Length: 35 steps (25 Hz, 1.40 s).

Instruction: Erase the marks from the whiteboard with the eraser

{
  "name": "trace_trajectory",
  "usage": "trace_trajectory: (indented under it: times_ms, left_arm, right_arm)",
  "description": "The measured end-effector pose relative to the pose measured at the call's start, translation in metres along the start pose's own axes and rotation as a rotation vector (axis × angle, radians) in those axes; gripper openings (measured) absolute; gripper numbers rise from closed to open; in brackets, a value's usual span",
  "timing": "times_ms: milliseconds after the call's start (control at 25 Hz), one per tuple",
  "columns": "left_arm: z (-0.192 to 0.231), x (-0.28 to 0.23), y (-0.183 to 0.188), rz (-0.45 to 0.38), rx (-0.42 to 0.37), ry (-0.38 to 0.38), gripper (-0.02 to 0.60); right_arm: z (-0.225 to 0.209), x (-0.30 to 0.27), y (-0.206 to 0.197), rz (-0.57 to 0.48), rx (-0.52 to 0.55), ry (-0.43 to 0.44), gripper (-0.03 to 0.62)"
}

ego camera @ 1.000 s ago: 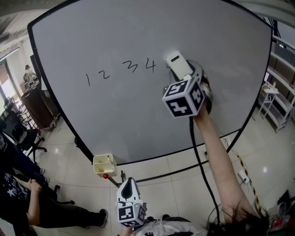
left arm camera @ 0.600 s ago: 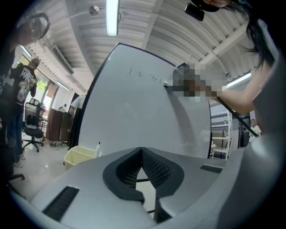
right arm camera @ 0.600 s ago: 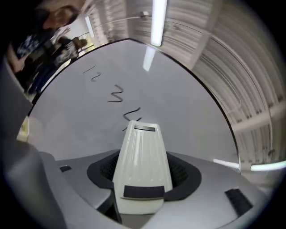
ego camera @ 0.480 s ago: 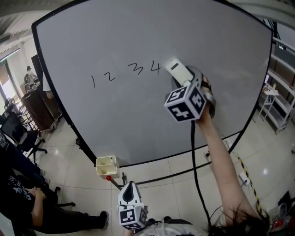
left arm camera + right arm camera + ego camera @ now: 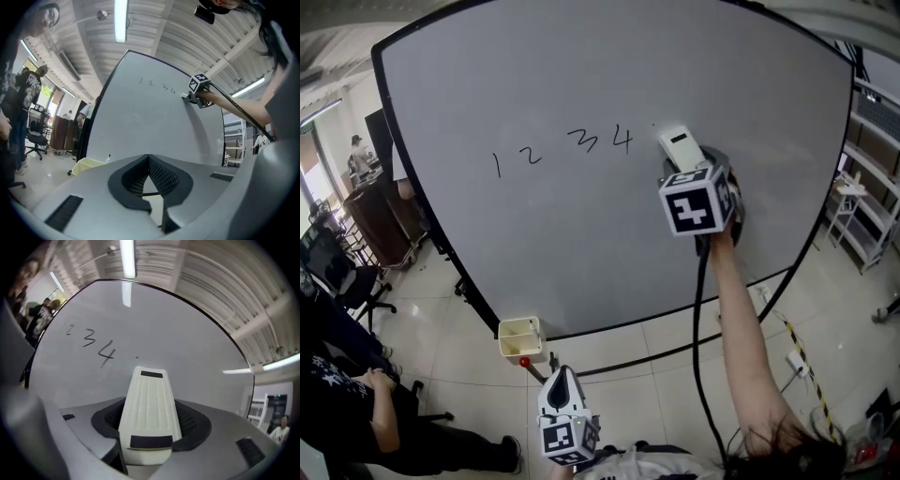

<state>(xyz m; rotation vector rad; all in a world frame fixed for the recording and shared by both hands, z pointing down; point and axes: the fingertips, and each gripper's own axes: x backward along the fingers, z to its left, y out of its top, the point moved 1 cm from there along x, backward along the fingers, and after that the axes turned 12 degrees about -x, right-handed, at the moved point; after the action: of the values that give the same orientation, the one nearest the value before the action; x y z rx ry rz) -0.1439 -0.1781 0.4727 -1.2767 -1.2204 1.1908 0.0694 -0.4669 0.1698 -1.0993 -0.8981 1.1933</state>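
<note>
The eraser (image 5: pixel 680 147) sits clamped in the right gripper (image 5: pixel 149 420) on the whiteboard (image 5: pixel 581 234), just right of the written 4 (image 5: pixel 623 141); the left gripper (image 5: pixel 148 161) is closed and empty

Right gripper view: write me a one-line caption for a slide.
Right gripper holds a white eraser up to the whiteboard, just right of a handwritten 4 and 3.
</note>
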Motion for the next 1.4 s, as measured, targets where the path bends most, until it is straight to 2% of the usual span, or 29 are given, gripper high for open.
trace_trajectory:
  times_ms: [40, 80, 200, 240, 360, 400, 440, 480, 520, 600, 640, 680, 840, 920, 1000, 1080, 1160, 1240, 1400]
  left_arm:
    - [0.002, 0.001, -0.001, 0.002, 0.003, 0.004, -0.014]
    - [0.004, 0.0, -0.002, 0.006, 0.009, 0.007, -0.014]
    - [0.004, -0.002, -0.002, 0.005, 0.015, 0.003, -0.014]
    - [0.003, -0.002, 0.0, -0.002, 0.01, 0.0, -0.014]
    - [0.002, 0.001, 0.006, -0.017, 0.006, 0.001, -0.014]
    - [0.003, 0.002, 0.007, -0.016, 0.016, 0.005, -0.014]
    - [0.005, 0.003, 0.007, -0.013, 0.028, 0.011, -0.014]
    - [0.008, 0.003, 0.005, -0.01, 0.037, 0.018, -0.014]
    - [0.01, 0.003, 0.004, -0.009, 0.043, 0.022, -0.014]
    - [0.009, 0.001, 0.006, -0.016, 0.038, 0.013, -0.014]
    - [0.007, 0.001, 0.008, -0.022, 0.031, 0.005, -0.014]
    - [0.005, 0.002, 0.01, -0.027, 0.024, -0.004, -0.014]
    - [0.012, 0.01, 0.008, -0.023, 0.021, 0.0, -0.014]
    - [0.021, 0.013, 0.003, -0.009, 0.028, 0.016, -0.014]
    - [0.027, 0.013, 0.0, -0.001, 0.034, 0.019, -0.014]
    - [0.028, 0.012, 0.002, -0.008, 0.034, 0.011, -0.014]
    - [0.027, 0.013, 0.005, -0.019, 0.03, -0.005, -0.014]
    - [0.028, 0.015, 0.005, -0.019, 0.023, -0.021, -0.014]
    - [0.04, 0.019, -0.002, -0.006, 0.025, -0.028, -0.014]
  right_arm:
    - [-0.004, 0.001, -0.001, 0.005, -0.033, -0.012, 0.281]
    - [0.003, 0.004, -0.001, 0.002, -0.003, -0.021, 0.281]
    - [0.046, 0.01, -0.005, -0.004, 0.216, 0.004, 0.282]
    - [0.046, 0.009, -0.005, -0.003, 0.214, 0.011, 0.282]
    - [0.003, 0.0, -0.002, 0.029, -0.029, -0.013, 0.281]
    - [-0.005, -0.001, 0.003, 0.033, -0.087, -0.02, 0.281]
    - [-0.002, 0.001, 0.01, 0.023, -0.099, -0.015, 0.281]
    - [0.012, 0.005, 0.019, 0.003, -0.06, 0.001, 0.281]
    - [0.035, 0.01, 0.026, -0.018, 0.026, 0.02, 0.281]
    - [0.082, 0.019, 0.032, -0.045, 0.252, 0.049, 0.281]
    - [0.091, 0.02, 0.033, -0.049, 0.322, 0.051, 0.281]
    - [0.088, 0.018, 0.035, -0.047, 0.323, 0.05, 0.281]
    - [0.012, 0.004, 0.044, 0.001, -0.013, -0.019, 0.281]
    - [0.012, 0.007, 0.05, -0.001, -0.048, -0.043, 0.279]
    - [0.059, 0.015, 0.056, -0.027, 0.057, -0.026, 0.281]
    - [0.117, 0.024, 0.058, -0.051, 0.22, 0.016, 0.281]
    - [0.145, 0.027, 0.054, -0.037, 0.293, 0.065, 0.281]
    - [0.12, 0.021, 0.049, -0.002, 0.218, 0.061, 0.281]
    - [0.001, 0.014, 0.048, 0.02, -0.058, -0.095, 0.281]
